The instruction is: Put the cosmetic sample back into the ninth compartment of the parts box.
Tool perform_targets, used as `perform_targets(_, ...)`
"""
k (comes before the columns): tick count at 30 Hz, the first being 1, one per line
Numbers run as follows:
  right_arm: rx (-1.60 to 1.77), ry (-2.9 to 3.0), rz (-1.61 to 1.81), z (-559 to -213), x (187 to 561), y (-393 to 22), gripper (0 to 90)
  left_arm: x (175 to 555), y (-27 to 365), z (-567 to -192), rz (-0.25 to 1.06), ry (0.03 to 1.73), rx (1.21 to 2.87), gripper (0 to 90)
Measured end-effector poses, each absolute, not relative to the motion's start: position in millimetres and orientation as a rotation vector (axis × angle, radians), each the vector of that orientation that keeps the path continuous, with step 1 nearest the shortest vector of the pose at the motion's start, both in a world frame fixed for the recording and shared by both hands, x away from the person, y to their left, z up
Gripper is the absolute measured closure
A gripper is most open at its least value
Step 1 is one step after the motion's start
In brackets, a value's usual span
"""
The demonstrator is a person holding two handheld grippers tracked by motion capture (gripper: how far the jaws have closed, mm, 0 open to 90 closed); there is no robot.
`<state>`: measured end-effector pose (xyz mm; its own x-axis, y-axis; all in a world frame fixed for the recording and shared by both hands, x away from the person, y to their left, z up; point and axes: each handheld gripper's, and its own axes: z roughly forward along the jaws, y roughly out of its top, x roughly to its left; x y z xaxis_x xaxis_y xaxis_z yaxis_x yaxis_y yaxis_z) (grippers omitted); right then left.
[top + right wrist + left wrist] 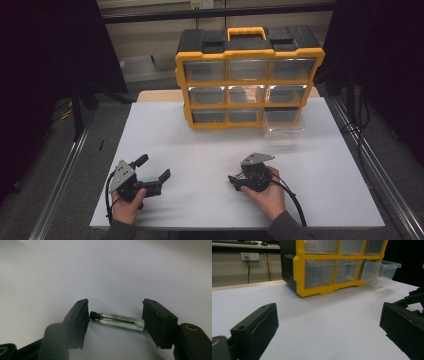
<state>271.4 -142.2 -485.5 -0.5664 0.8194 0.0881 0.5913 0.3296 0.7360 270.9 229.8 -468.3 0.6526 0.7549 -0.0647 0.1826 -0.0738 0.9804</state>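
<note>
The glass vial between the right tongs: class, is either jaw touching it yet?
Cannot tell. In the right gripper view the vial lies on the white table between the open right tongs; its ends sit very close to both jaws, no clear gap or contact.

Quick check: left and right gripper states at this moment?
Left gripper: open, jaws spread wide, nothing between them.
Right gripper: open, jaws either side of a small glass vial lying on the white table, not clamped.
</note>
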Motion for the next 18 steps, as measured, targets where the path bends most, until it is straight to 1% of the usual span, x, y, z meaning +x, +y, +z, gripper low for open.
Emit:
perform_targets(7, 1.224, 2.302, 1.036, -486.4, 270.6, -138.3, 39.9, 270.3, 230.0, -468.7, 0.571, 0.794, 1.610, 2.2)
perform_targets(18, 1.233, 2.321, 1.076, -484.9, 271.6, -142.6, 40.0, 269.5, 229.3, -468.6, 0.569, 0.797, 1.604, 2.2)
